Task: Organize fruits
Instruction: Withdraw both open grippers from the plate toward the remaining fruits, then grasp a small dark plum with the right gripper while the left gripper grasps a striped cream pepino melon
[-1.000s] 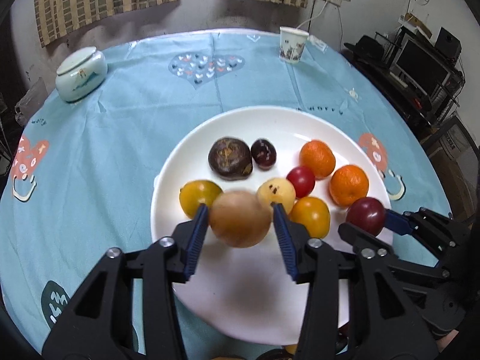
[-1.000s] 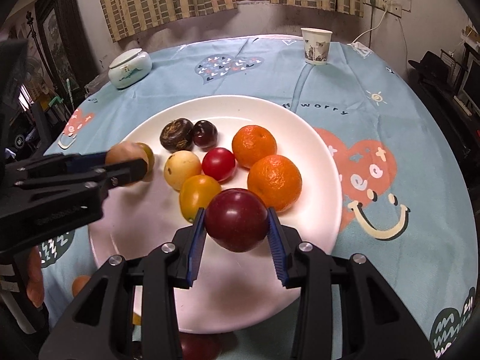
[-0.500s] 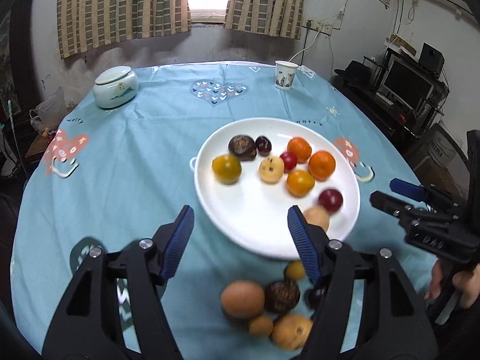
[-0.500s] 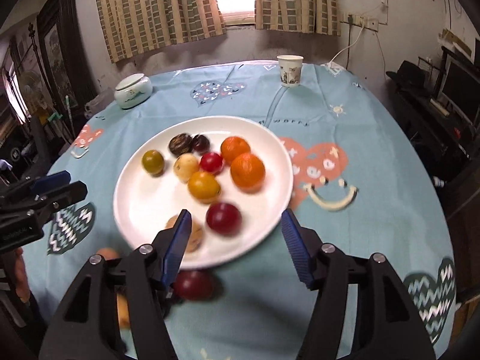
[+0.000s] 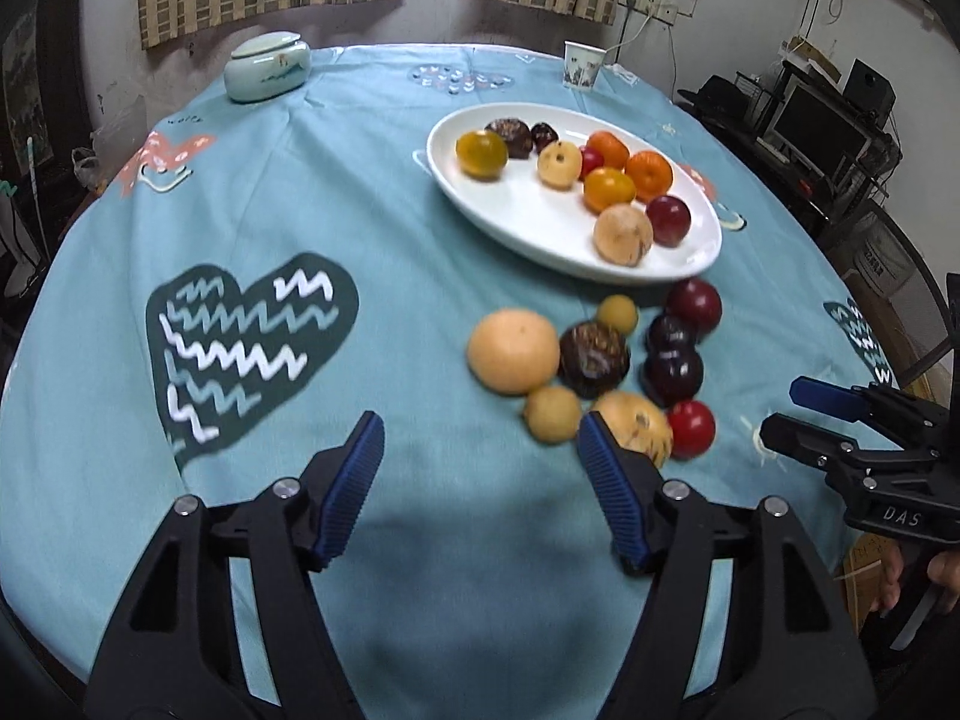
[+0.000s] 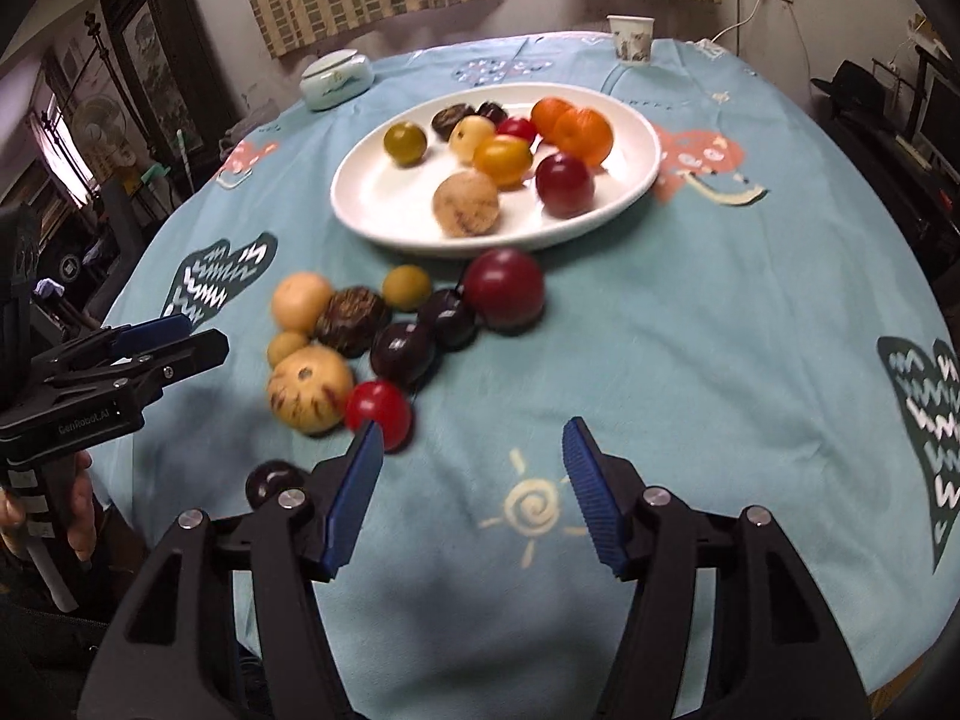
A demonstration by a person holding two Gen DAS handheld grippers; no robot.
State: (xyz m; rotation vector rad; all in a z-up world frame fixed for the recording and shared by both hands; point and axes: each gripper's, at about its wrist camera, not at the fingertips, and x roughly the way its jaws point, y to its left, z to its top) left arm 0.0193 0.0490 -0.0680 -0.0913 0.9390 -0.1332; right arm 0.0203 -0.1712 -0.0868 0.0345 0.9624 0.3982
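Fruits sit in two groups on the blue tablecloth (image 5: 420, 240): some on the white plate (image 6: 384, 204), the rest loose on the cloth just in front of its near rim. On the plate lie two tangerines (image 6: 579, 129), a red plum (image 6: 564, 183), a tan speckled fruit (image 6: 465, 204), an orange-yellow fruit (image 6: 503, 159) and a greenish-yellow one (image 6: 405, 143), with smaller dark and red ones behind. The loose cluster holds a big red plum (image 6: 503, 288), two dark plums (image 6: 402, 351), a brown wrinkled passion fruit (image 5: 594, 357), a pale orange (image 5: 513, 351) and a small red tomato-like fruit (image 6: 379, 411). Left gripper (image 5: 480, 456) stands about half open over bare cloth with nothing between its blue pads, its jaws having just opened further. Right gripper (image 6: 471, 465) is likewise parted and empty, above a sun print (image 6: 531, 507). A lidded ceramic jar (image 5: 268, 66) and a paper cup (image 5: 581, 64) stand near the far edge.
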